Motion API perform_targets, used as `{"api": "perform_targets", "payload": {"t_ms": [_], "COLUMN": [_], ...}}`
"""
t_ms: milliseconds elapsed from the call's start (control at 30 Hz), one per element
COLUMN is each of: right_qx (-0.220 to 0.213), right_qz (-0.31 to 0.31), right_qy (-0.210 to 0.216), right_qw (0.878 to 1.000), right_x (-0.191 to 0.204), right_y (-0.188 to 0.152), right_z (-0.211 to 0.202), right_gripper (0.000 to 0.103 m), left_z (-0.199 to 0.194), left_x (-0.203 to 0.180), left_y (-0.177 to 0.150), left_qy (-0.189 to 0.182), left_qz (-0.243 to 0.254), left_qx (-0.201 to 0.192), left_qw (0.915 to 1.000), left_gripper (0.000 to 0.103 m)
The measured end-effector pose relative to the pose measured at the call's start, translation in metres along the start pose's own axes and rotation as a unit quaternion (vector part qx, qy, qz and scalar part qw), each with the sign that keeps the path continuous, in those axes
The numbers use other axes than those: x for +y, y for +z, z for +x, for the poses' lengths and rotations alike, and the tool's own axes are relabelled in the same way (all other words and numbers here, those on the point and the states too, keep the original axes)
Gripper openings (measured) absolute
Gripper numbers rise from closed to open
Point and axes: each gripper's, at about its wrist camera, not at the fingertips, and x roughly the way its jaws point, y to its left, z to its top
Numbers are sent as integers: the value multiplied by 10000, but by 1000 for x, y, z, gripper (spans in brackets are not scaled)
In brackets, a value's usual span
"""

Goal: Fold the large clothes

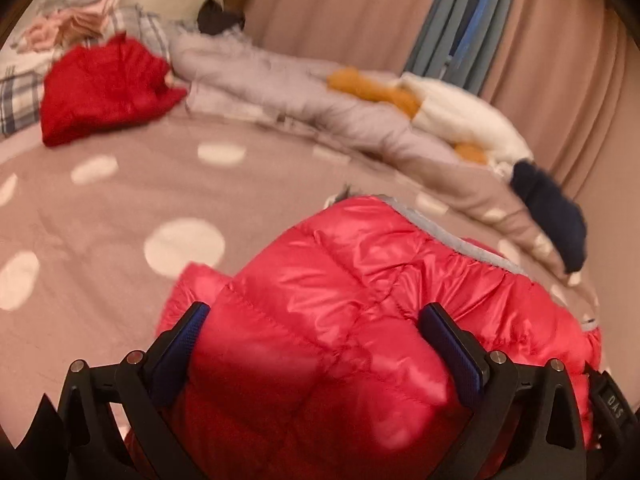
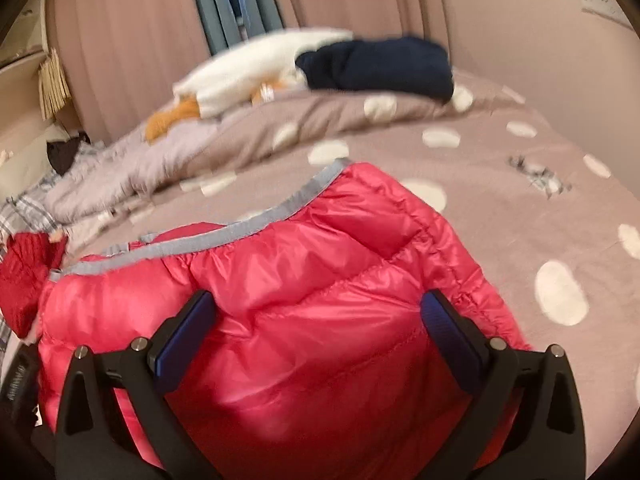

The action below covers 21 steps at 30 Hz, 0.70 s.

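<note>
Right, my left gripper (image 1: pixel 316 340) and right gripper (image 2: pixel 318 326) both stand spread wide, the puffy glossy red quilted down jacket (image 2: pixel 320 280) bulging between their fingers, nothing pinched. It lies near me on the dusty-pink bedsheet with white dots (image 1: pixel 120 208). I judge it light, soft and slippery; I'd take it by the grey-bound hem (image 2: pixel 256 228). I can read "DAS" on the left rig (image 1: pixel 612 404).
</note>
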Motion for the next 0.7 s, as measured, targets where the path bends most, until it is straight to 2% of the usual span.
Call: {"api": "perform_targets", "payload": {"t_ms": [67, 200, 367, 500, 633, 700], "right_qx": [-160, -221, -228, -280, -446, -481], "right_qz": [-21, -45, -114, -417, -621, -616], "right_qy": [-25, -12, -129, -273, -56, 106], "right_qw": [9999, 9997, 9996, 9984, 9971, 9969], "right_x": [1, 1, 3, 12, 16, 18], "right_y": [-5, -9, -10, -12, -11, -9], "right_z": [3, 1, -6, -23, -48, -61], "right_gripper": [103, 103, 103, 103, 103, 103], "left_z": [-1, -5, 0, -6, -22, -32], "left_x": [2, -8, -5, -4, -1, 7], "left_y": [-4, -12, -8, -6, -8, -10], "left_qy": [-42, 247, 181, 205, 124, 139], "left_qz": [-68, 201, 155, 164, 231, 84], "left_qx": [-101, -246, -204, -258, -302, -327], "left_qw": [9999, 9992, 9995, 9993, 9992, 9993], "left_gripper": [102, 102, 102, 102, 102, 102]}}
